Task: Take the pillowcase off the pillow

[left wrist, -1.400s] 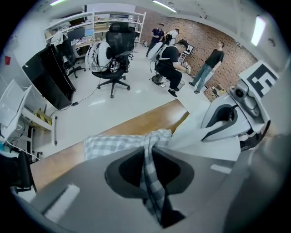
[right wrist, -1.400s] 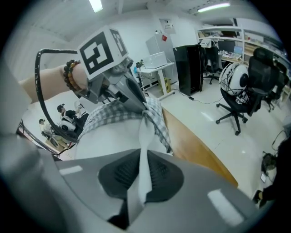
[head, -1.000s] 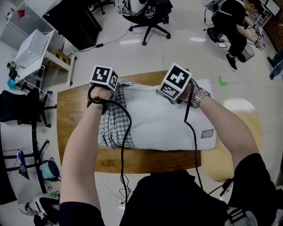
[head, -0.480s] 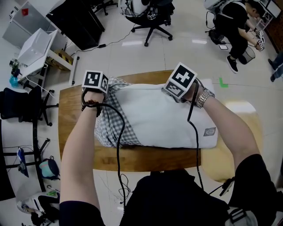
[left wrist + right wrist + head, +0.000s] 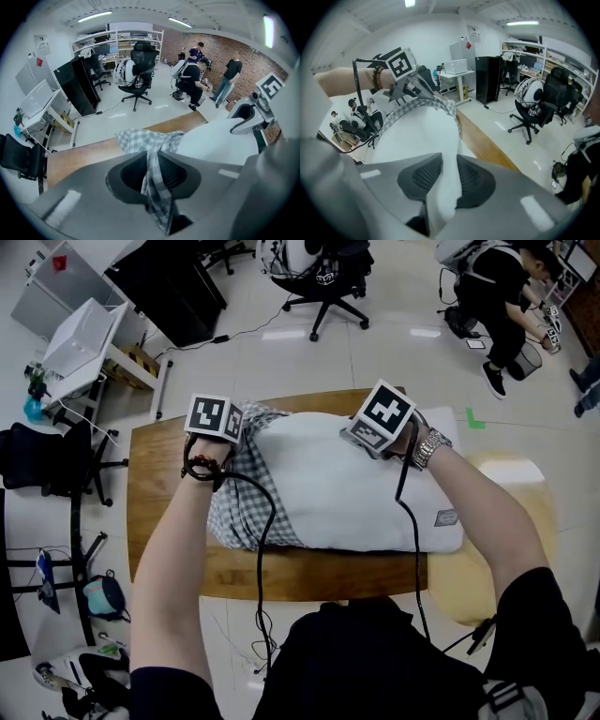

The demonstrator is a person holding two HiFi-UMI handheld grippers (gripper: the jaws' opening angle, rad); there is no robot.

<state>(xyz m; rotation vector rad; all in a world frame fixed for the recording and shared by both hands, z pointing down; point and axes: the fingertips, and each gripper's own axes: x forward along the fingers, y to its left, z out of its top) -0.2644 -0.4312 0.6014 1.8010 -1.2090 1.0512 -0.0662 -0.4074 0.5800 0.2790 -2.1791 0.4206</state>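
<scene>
A white pillow (image 5: 347, 488) lies across the wooden table (image 5: 159, 484). The grey checked pillowcase (image 5: 234, 512) is bunched over its left end. My left gripper (image 5: 242, 424) sits at the pillow's far left corner. In the left gripper view a strip of pillowcase (image 5: 140, 139) runs between the left gripper (image 5: 151, 159) jaws and touches both pads. My right gripper (image 5: 352, 434) is at the pillow's far edge. In the right gripper view the right gripper (image 5: 446, 164) pads hold a fold of pillow (image 5: 417, 136). Both pairs of jaws have just been opening slightly, with the fabric still between them.
A beige round stool (image 5: 511, 474) stands by the table's right end. Beyond the table are a black office chair (image 5: 319, 282), a black cabinet (image 5: 164, 292) and a white desk (image 5: 75, 348). A person (image 5: 497, 296) crouches at the far right. Cables hang from both grippers over the pillow.
My left gripper swung left with the checked cloth, then came back a little to the right. The right gripper stayed at the pillow's far edge.
</scene>
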